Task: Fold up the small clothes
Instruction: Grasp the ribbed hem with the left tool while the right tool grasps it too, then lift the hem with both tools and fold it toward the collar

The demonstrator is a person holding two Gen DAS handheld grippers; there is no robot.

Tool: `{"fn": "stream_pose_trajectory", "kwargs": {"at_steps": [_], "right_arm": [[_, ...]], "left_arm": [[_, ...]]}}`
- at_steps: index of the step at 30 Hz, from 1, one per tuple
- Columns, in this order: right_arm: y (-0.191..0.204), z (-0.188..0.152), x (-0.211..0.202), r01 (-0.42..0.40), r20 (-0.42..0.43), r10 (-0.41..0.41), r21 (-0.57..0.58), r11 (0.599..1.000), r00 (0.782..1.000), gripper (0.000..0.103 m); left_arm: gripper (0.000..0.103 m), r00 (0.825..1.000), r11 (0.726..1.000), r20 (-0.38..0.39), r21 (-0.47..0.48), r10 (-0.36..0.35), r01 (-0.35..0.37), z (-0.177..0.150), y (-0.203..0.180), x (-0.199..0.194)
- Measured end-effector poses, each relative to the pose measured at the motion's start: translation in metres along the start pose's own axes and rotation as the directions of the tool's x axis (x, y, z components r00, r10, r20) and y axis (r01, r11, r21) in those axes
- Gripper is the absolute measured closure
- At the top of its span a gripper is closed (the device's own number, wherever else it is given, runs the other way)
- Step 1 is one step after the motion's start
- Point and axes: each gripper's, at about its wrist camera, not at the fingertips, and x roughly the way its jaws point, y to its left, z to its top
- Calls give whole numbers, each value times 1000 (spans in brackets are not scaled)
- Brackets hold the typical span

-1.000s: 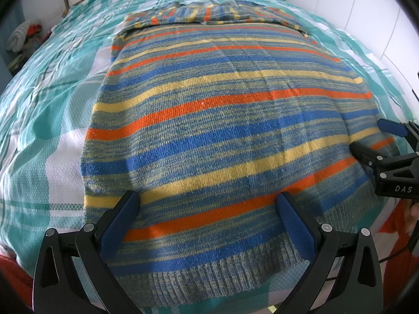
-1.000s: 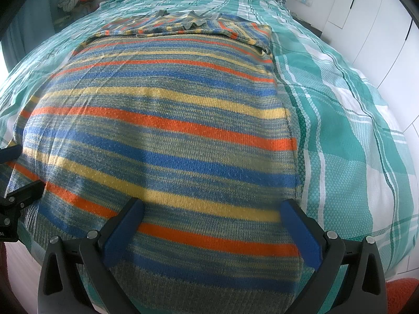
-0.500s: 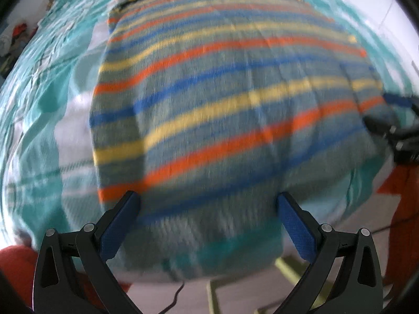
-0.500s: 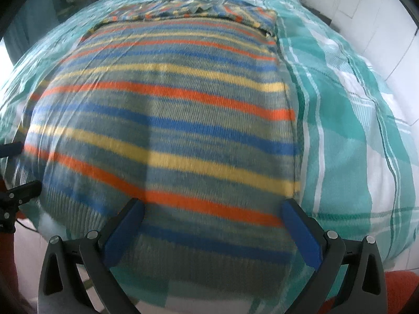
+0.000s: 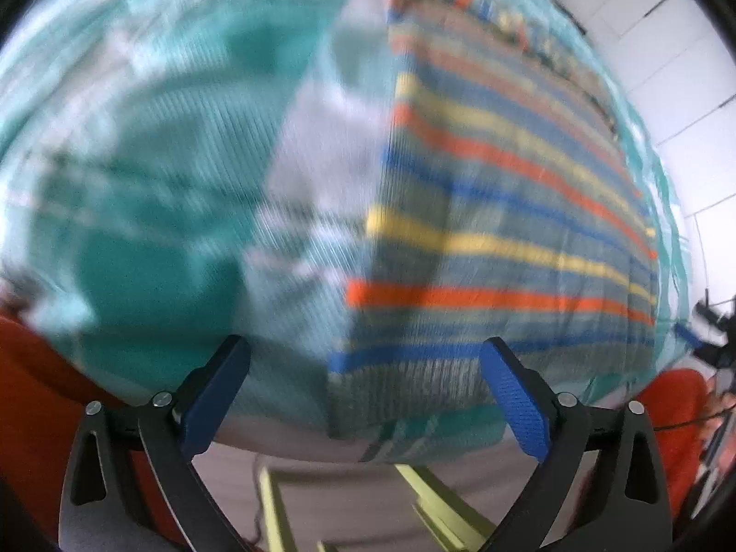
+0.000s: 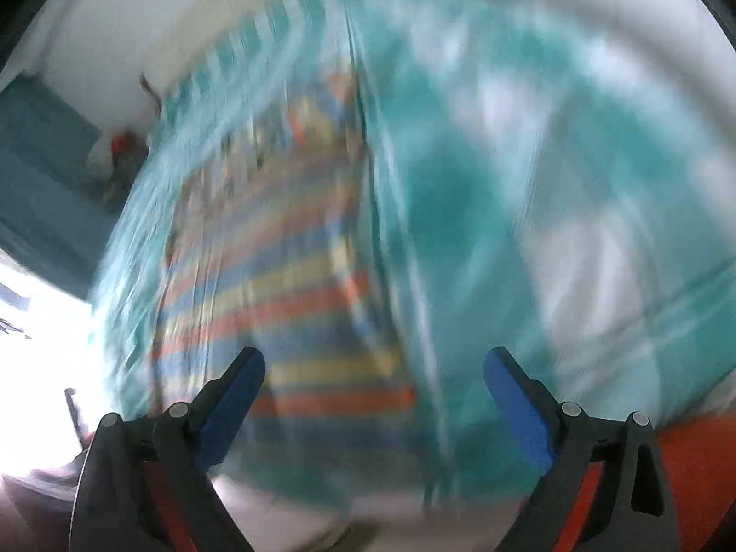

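Observation:
A knit sweater [image 5: 497, 239] with blue, yellow, orange and grey stripes lies flat on the teal-and-white checked bedspread [image 5: 152, 175]. In the left wrist view my left gripper [image 5: 363, 363] hangs over the sweater's near left corner at the bed's front edge, jaws wide, nothing between the pads. The right wrist view is heavily blurred. There my right gripper [image 6: 372, 372] hovers over the sweater's [image 6: 276, 303] near right corner; its jaws are closing but still wide, and the pads press on nothing. The other gripper [image 5: 710, 322] shows small at the far right of the left wrist view.
The bed's front edge runs just under both grippers, with pale floor and a yellow-green frame [image 5: 441, 506] below. Orange-red cloth [image 5: 41, 395] shows at the lower corners. White cupboard doors [image 5: 662, 23] stand right of the bed. A bundle of clothes [image 6: 115, 156] lies at the far left.
Both grippers have drawn back to the bed's front edge and swung apart, the left to the sweater's left side, the right to its right side. Both views have rolled and blurred.

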Motion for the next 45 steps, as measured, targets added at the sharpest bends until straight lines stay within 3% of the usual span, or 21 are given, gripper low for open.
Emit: {"fn": "stream_pose_trajectory", "kwargs": {"at_steps": [2,4,5,7,8,10,11,12,16,19,23,26,33,40,45], "right_arm": [[-7,-8,24,6,-155,-6,2,1000,988,17],[-6,-15,40,51,-199,-63,-63,997,978,18],[-4,-19,48,52,-223,-72,-92,994,972,20],[0,-28,64,39,-282,-70,-114,993,957,29],[3,-32,67,29,-294,-64,-123,992,954,38],[9,-32,68,-8,-294,-33,-136,991,955,61],[10,-31,67,-19,-292,-21,-131,991,956,82],[11,-29,67,-20,-286,-17,-126,992,958,96],[21,-30,53,-51,-235,18,-135,990,972,97],[34,-25,35,-132,-163,110,-125,983,980,97],[38,-4,10,-223,-35,220,-102,969,975,97],[44,33,6,-241,49,247,-97,966,968,97],[58,136,24,-223,181,231,-66,973,956,97],[69,246,64,-225,240,226,-33,974,944,97],[73,308,102,-174,216,179,-42,984,960,97]], "left_arm": [[6,999,999,9,41,35,-36,0,-10,3],[13,999,996,11,81,31,-32,-1,-22,2],[23,999,995,13,97,29,-30,-2,-27,1],[31,999,992,13,118,41,-42,-2,-33,2],[41,999,992,15,118,47,-49,-2,-35,3],[70,999,994,12,104,38,-39,-2,-32,5],[95,1000,996,6,91,14,-15,-3,-27,3],[98,1000,997,-6,72,-19,19,-3,-24,1],[99,998,996,2,64,-61,61,-7,-15,-14],[99,990,989,6,39,-142,142,-1,-16,-28],[99,960,961,47,-22,-275,276,36,-15,-41],[99,943,945,101,-51,-317,323,84,-22,-45],[99,935,953,218,-50,-280,297,206,-21,-55],[99,942,960,233,-84,-240,265,305,-21,-21],[97,963,980,211,-67,-168,186,354,-31,16]]}}
